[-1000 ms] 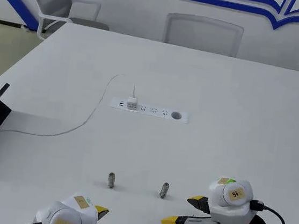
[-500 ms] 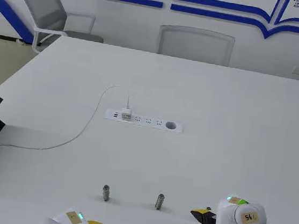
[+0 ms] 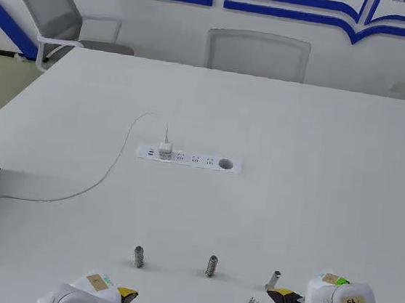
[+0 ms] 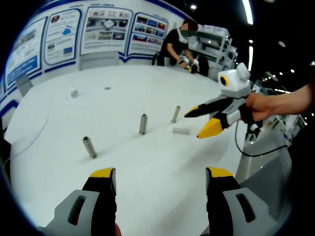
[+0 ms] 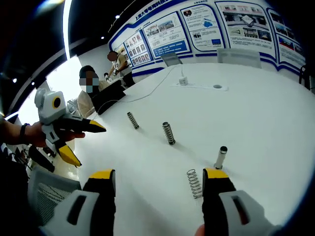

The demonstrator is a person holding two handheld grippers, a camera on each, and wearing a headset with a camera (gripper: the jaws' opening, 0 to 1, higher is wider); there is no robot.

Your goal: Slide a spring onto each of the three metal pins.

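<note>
At the near edge of the desk (image 3: 332, 173), the left hand-held gripper (image 4: 160, 173) is hovering with its jaws spread wide, carrying nothing. The right hand-held gripper (image 5: 159, 174) is gaping too, and a loose spring (image 5: 193, 183) is lying flat on the desk between its jaws, close to one tip. Just beyond, a bare metal pin (image 5: 220, 157) is standing. The middle pin (image 3: 211, 265) and the left-hand pin (image 3: 138, 256) are each wearing a spring. Toward the far edge, a white power strip (image 3: 187, 157) is sitting with a charger (image 3: 165, 147) plugged in.

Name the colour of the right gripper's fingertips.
Yellow fingertips, on grey bodies; clearest in the right gripper view.
</note>
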